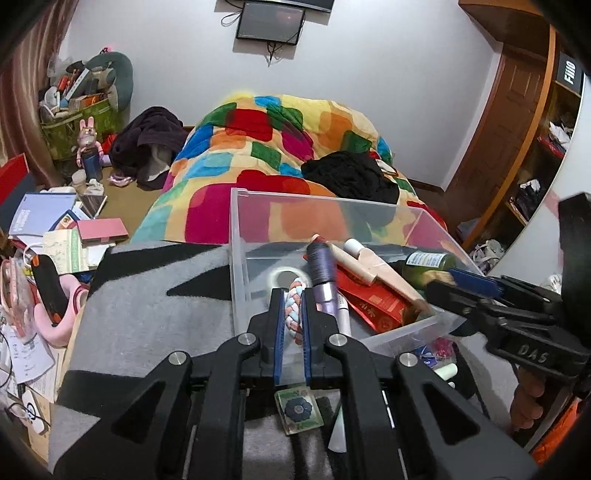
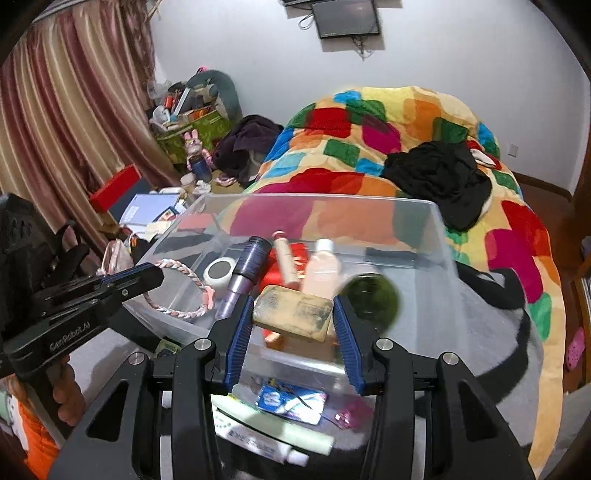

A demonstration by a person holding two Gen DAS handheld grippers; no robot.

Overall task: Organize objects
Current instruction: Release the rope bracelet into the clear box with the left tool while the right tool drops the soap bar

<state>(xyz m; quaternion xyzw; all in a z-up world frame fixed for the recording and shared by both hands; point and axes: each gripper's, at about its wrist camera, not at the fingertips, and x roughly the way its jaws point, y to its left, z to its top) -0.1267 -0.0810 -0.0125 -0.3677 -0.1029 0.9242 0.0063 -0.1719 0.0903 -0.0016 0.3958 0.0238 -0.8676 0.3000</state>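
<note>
Our left claw (image 1: 291,295) grips the braided pink-and-white headband (image 2: 177,291) over the near-left corner of the clear plastic bin (image 1: 236,221); our right claw (image 2: 293,314) clamps a worn tan block (image 2: 293,312) above the bin's front edge; inside lie a purple tube (image 2: 245,271), a peach bottle (image 2: 321,273) and a red packet (image 1: 376,302); the bin sits on a grey blanket (image 1: 155,314).

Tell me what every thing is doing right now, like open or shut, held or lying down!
left gripper: shut on the braided headband.
braided headband: held, hanging over the clear bin.
right gripper: shut on the wooden brush.
wooden brush: held above the bin, level.
clear bin: open, no lid, partly filled.
purple tube: lying in the bin.
wall screen: dark.
</note>
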